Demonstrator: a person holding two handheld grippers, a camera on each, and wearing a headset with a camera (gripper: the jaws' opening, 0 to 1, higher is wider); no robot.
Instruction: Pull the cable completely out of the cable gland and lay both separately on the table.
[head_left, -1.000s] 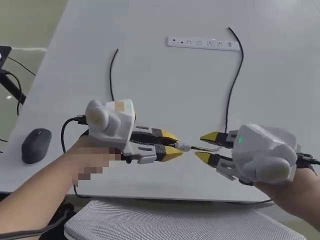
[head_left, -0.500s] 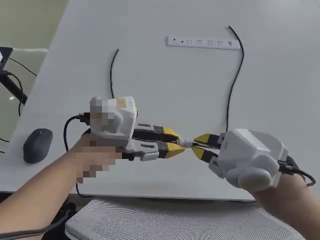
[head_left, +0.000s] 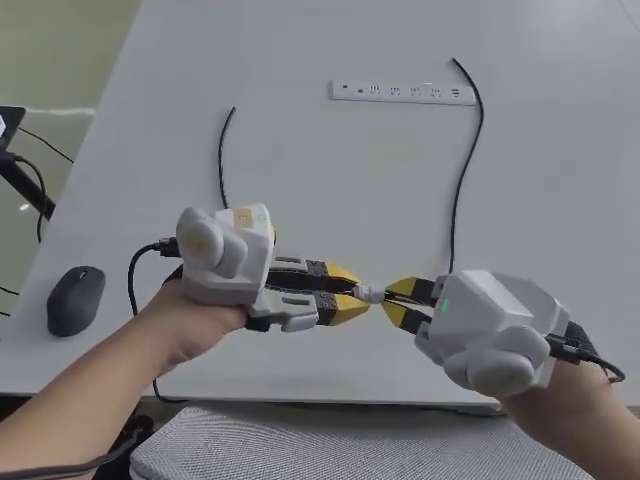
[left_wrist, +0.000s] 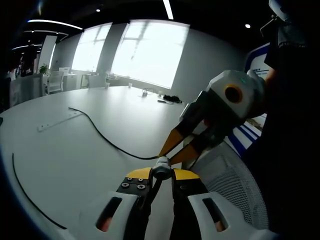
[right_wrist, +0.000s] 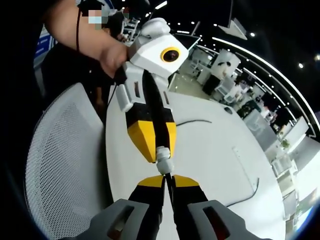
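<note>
A small white cable gland (head_left: 371, 294) is held in the air over the table's near edge, between the two grippers. My left gripper (head_left: 358, 297) is shut on it; in the left gripper view the gland (left_wrist: 161, 167) sits between my yellow fingertips. A thin dark cable (right_wrist: 168, 176) comes out of the gland (right_wrist: 164, 160) and runs straight into my right gripper (right_wrist: 169, 182), whose jaws are shut on it right behind the gland. In the head view the right gripper (head_left: 392, 302) faces the left one tip to tip.
A white power strip (head_left: 403, 92) lies at the far side of the grey table (head_left: 300, 190), with its black lead (head_left: 465, 170) running toward me. A thin black wire (head_left: 222, 150) lies left of centre. A mouse (head_left: 75, 298) sits at the left edge. A mesh chair (head_left: 300, 450) is below the table edge.
My right gripper has moved left up to the gland and its jaws, open a second ago, have shut on the cable. The left gripper has held the gland almost still.
</note>
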